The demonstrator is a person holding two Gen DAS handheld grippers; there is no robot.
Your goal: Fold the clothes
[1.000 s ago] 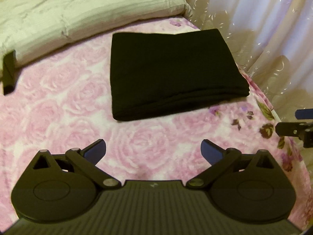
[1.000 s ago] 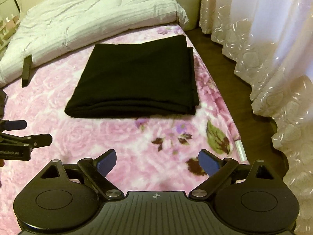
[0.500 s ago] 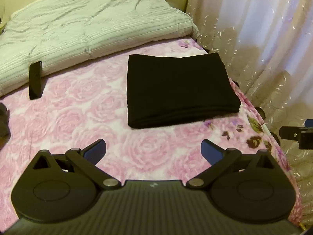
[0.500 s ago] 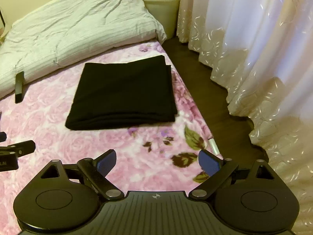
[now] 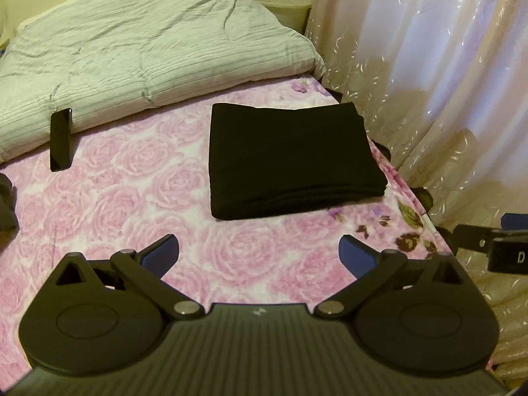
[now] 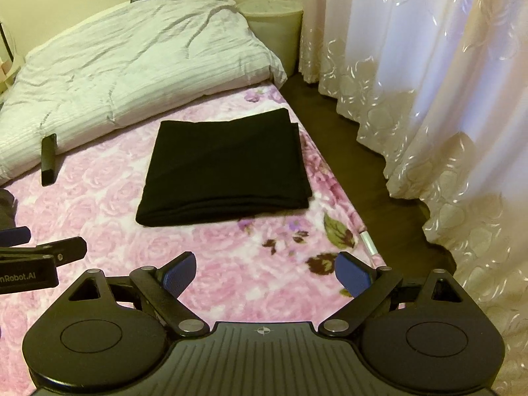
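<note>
A black garment (image 5: pixel 292 158) lies folded into a neat rectangle on the pink rose-patterned bed cover (image 5: pixel 132 198); it also shows in the right wrist view (image 6: pixel 227 168). My left gripper (image 5: pixel 259 252) is open and empty, held above the cover well short of the garment. My right gripper (image 6: pixel 265 272) is open and empty, also back from the garment, near the bed's right edge. Each gripper shows at the side of the other's view: the right one (image 5: pixel 488 239), the left one (image 6: pixel 33 257).
A white striped duvet (image 5: pixel 138 49) lies across the far end of the bed. A black remote-like bar (image 5: pixel 61 138) rests by the duvet. Dark cloth (image 5: pixel 6 201) shows at the left edge. Curtains (image 6: pixel 429 82), dark floor (image 6: pixel 363 165) and a pale bin (image 6: pixel 274 29) stand to the right.
Both grippers have pulled back and up from the folded garment, which now looks smaller and farther away. The jaws stayed open and the garment did not move.
</note>
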